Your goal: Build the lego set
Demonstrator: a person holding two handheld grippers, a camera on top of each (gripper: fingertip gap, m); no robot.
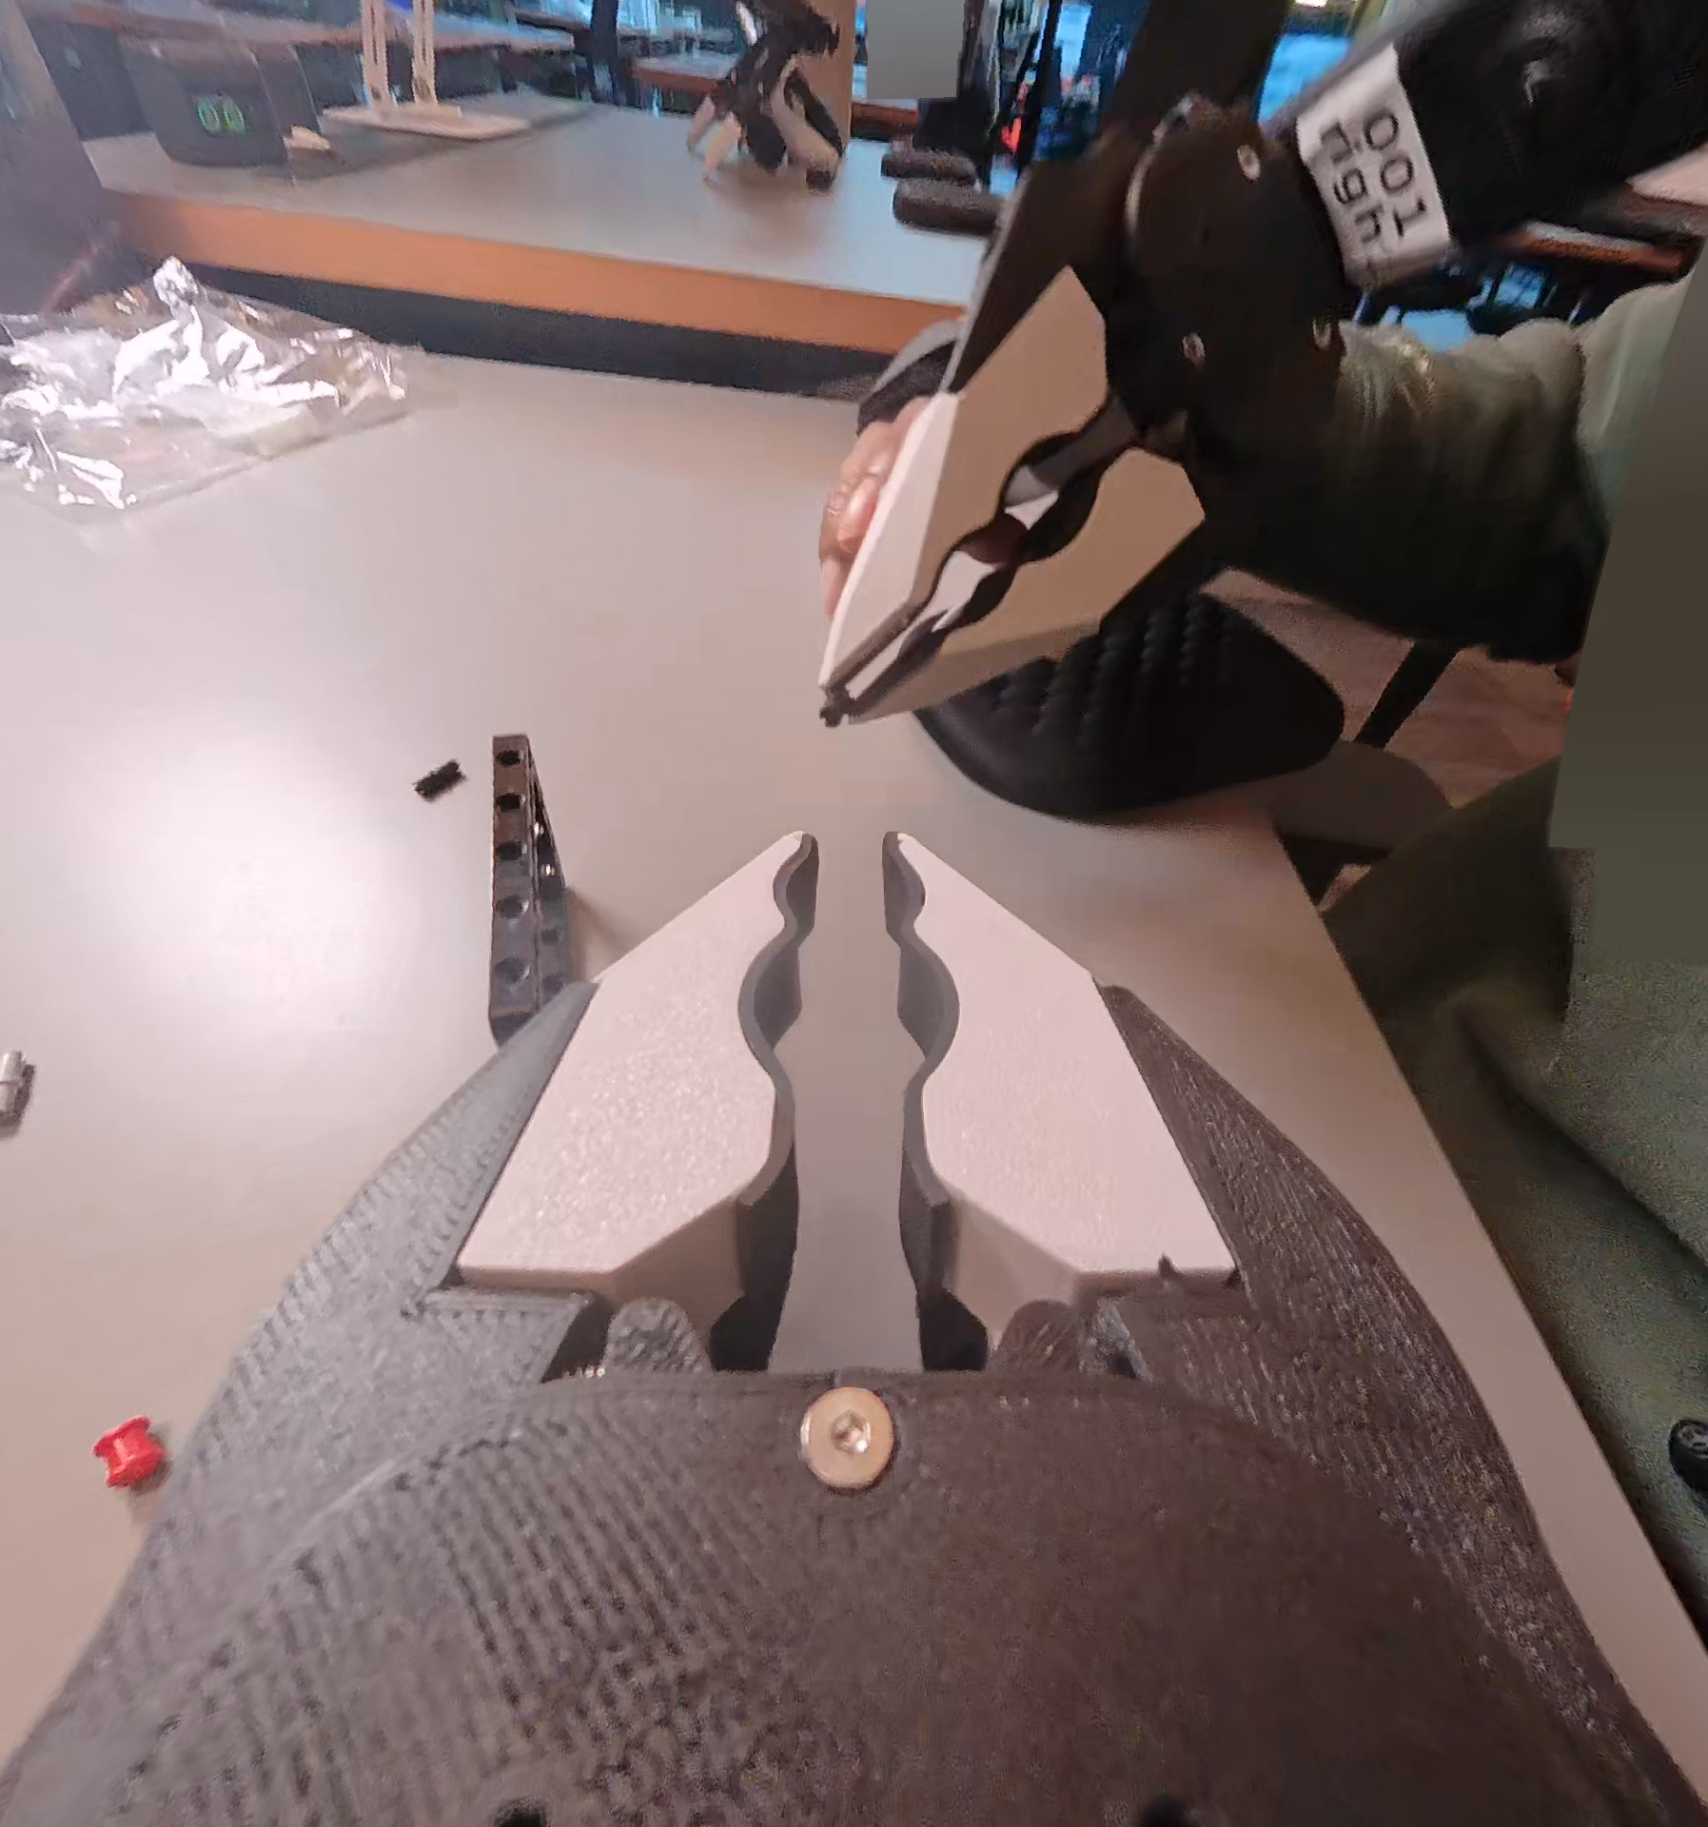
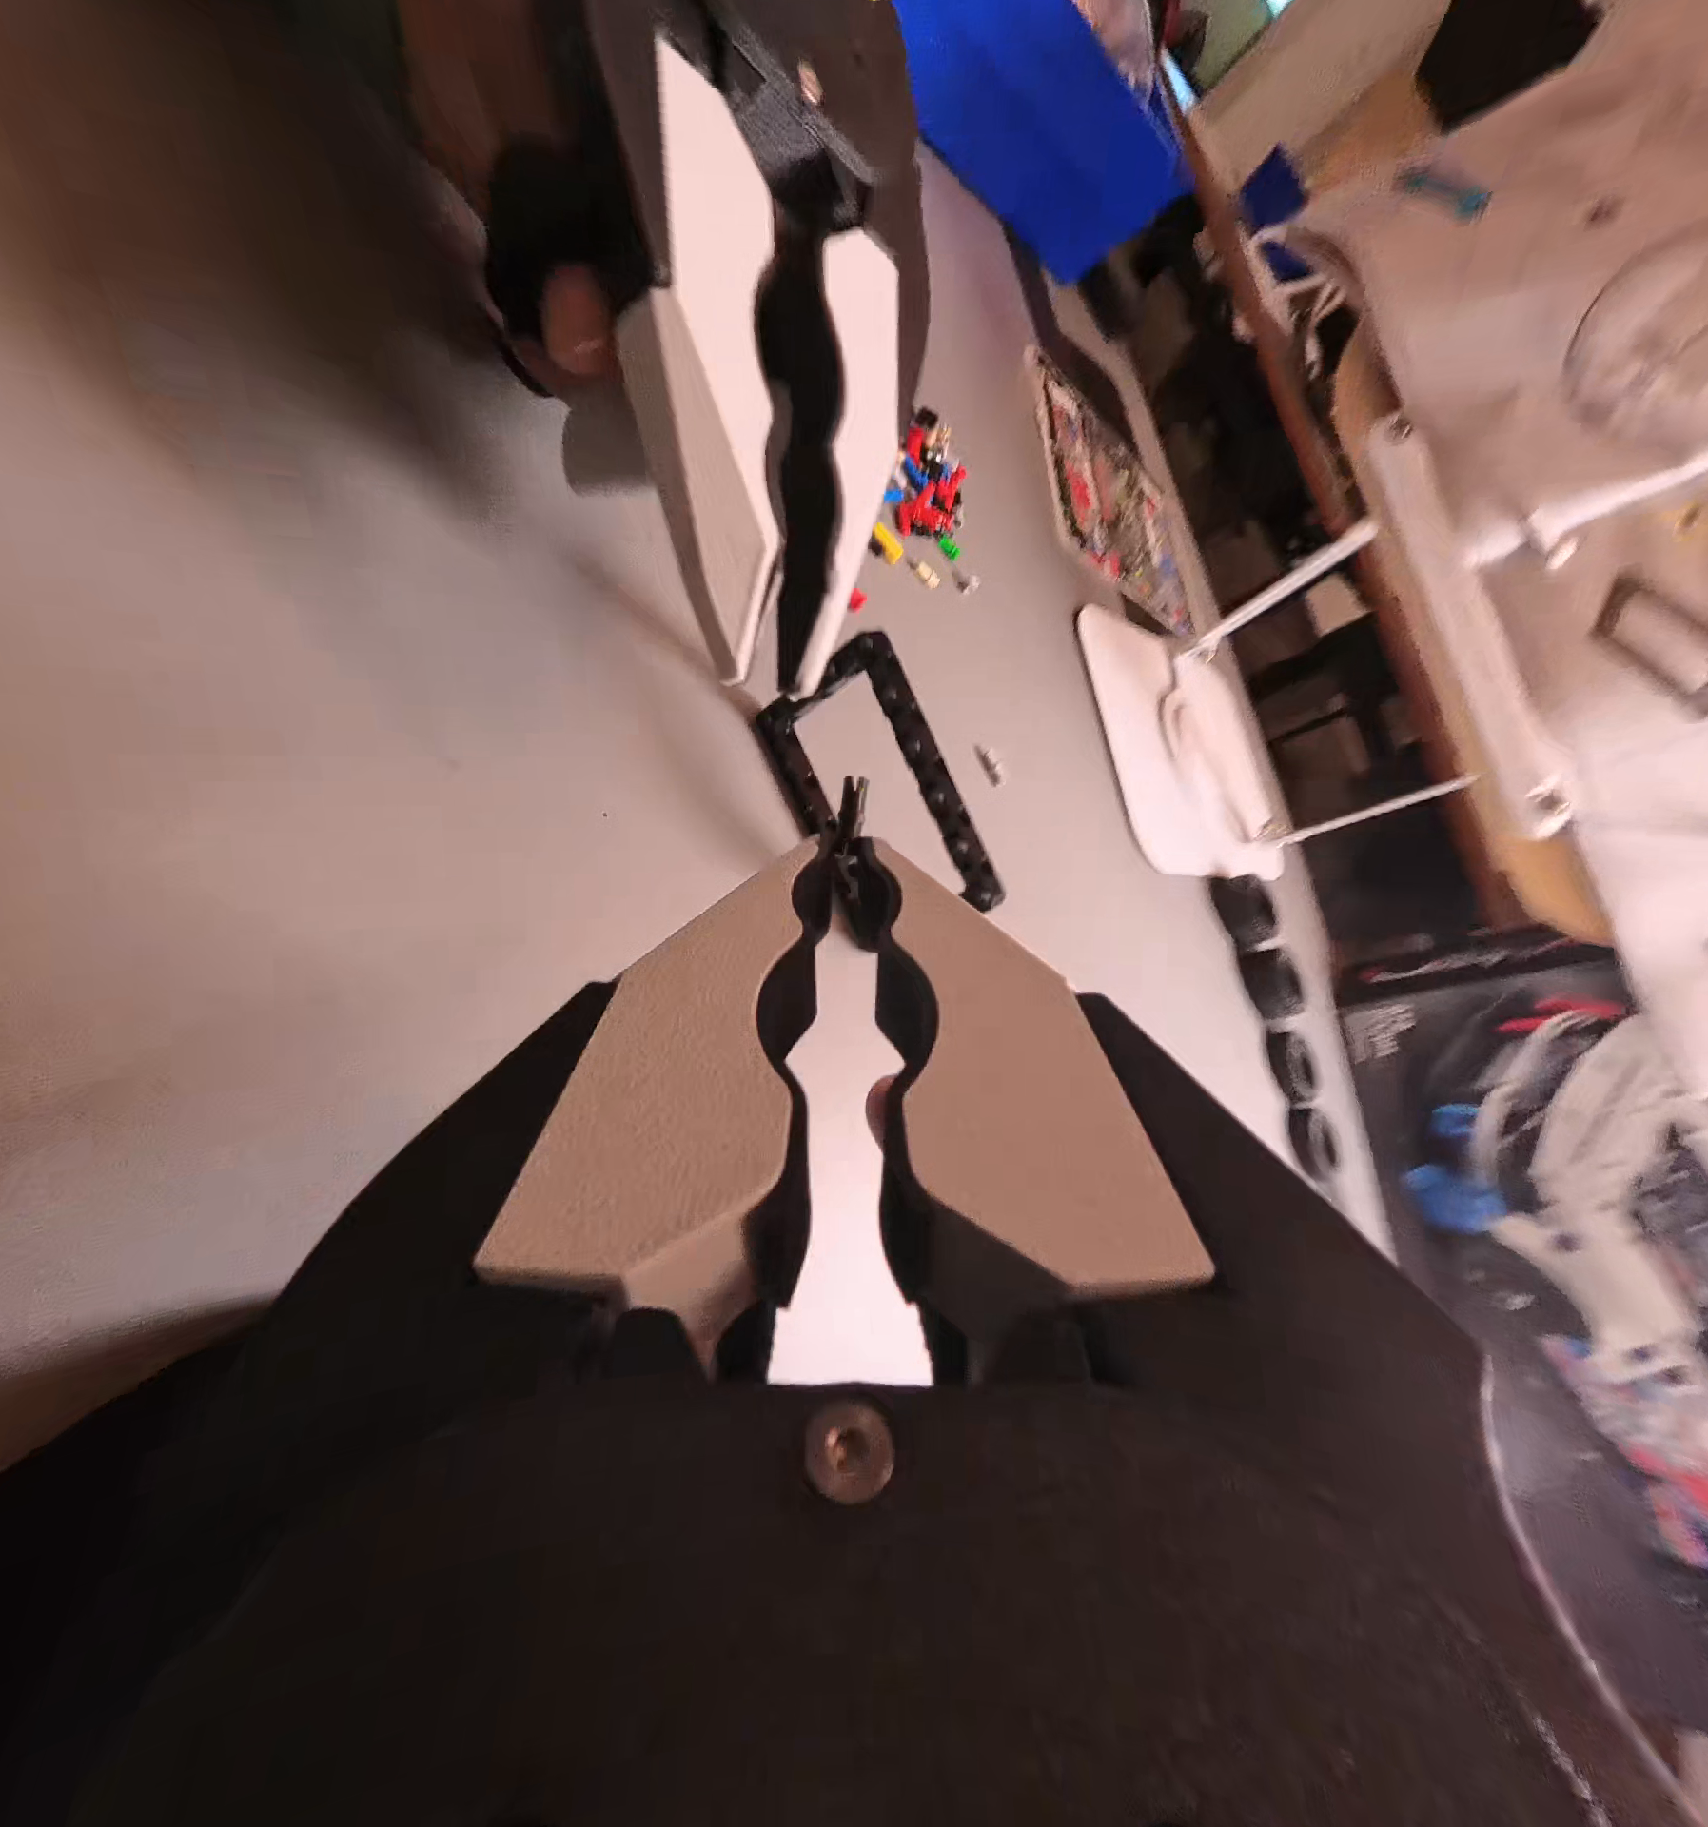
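At centre of the right wrist view, the right gripper [image 2: 845,860] pinches a small black pin [image 2: 852,806], likely bound for the black frame [image 2: 929,771], while the left gripper [image 1: 850,840] waits narrowly open, empty.

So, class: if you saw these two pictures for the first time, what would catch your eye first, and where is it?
Probably the right gripper, its jaws pinched on a small black pin just above the black holed frame lying on the grey table. Next, the left gripper, jaws apart and empty, right beside that frame. Beyond, a bright pile of coloured lego pieces stands out on the table.
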